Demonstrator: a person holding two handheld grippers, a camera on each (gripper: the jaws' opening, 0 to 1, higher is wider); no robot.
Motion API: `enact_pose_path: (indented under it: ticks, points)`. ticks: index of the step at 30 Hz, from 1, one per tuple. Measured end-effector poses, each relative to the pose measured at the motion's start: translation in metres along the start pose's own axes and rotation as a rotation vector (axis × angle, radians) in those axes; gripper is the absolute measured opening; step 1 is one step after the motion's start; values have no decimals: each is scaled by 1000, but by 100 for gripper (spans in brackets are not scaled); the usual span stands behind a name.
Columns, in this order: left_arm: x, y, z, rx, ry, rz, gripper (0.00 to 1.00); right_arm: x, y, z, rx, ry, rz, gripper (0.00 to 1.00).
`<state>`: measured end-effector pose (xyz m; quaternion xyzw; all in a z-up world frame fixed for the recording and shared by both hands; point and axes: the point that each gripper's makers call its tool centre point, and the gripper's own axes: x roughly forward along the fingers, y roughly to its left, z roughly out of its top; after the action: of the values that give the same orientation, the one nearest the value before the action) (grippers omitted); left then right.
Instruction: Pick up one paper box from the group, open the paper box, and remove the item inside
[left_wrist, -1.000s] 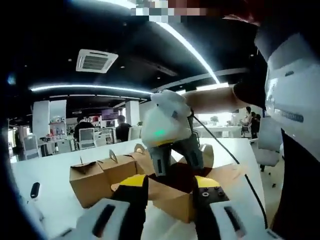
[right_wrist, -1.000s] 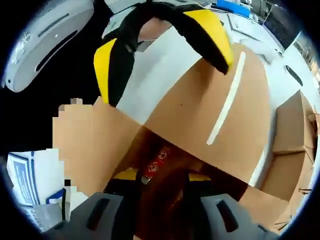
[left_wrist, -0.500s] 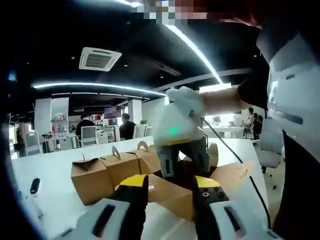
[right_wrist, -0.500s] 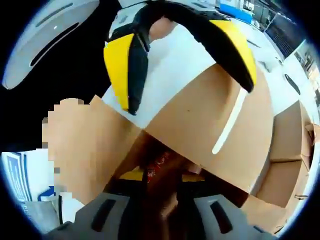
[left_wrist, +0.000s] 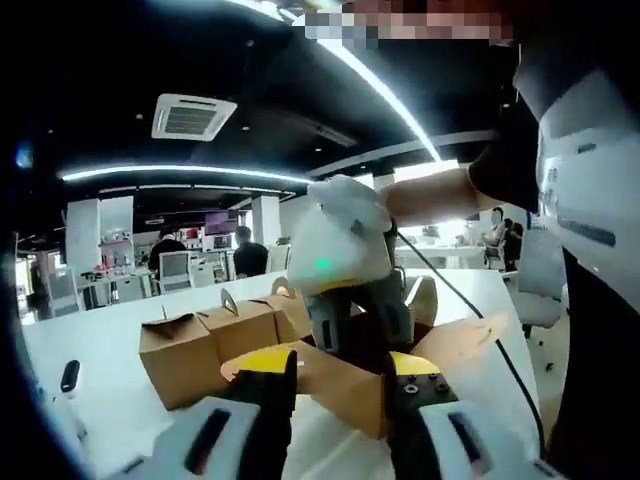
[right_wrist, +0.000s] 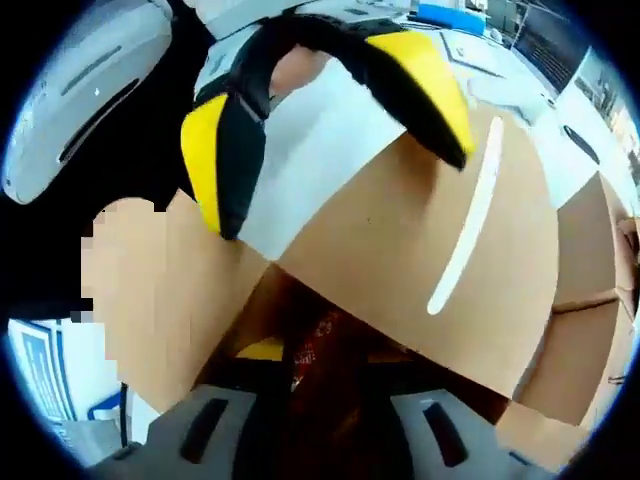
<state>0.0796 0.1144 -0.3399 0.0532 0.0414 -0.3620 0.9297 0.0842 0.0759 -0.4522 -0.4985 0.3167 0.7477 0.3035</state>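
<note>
An open brown paper box (left_wrist: 345, 392) sits on the white table (left_wrist: 110, 400), its flaps spread. My left gripper (left_wrist: 338, 368) is open, its yellow-tipped jaws wide apart on either side of the box's near corner. My right gripper (left_wrist: 355, 345), white with a green light, reaches down into the box. In the right gripper view the big flap (right_wrist: 400, 250) with a white slit lies ahead, and my left gripper (right_wrist: 320, 110) is above it. My right gripper (right_wrist: 325, 355) is shut on a dark red packet (right_wrist: 322, 330) inside the box.
Several shut paper boxes (left_wrist: 185, 350) with handle tops stand in a row to the left of the open one. A small dark object (left_wrist: 69, 379) lies at the table's left. A person's arm (left_wrist: 440, 195) and dark torso are on the right. Desks, chairs and people are far behind.
The right gripper rose a little, then came back down into the box. The box and my left gripper have hardly moved.
</note>
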Motion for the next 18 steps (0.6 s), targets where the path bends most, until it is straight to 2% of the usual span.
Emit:
enact_pose_path:
  ticks: [2, 6, 7, 13, 18]
  points:
    - [0, 2, 0, -14, -2, 5, 37, 2, 0, 3, 15, -6, -16, 26]
    - [0, 2, 0, -16, -2, 7, 37, 2, 1, 3, 9, -3, -18, 19]
    - [0, -1, -1, -17, -1, 3, 37, 4, 7, 2, -46, 11, -8, 16]
    - [0, -5, 0, -11, 0, -21, 37, 6, 7, 1, -75, 40, -11, 14]
    - [-1, -4, 0, -15, 1, -23, 37, 5, 7, 1, -80, 37, -2, 13]
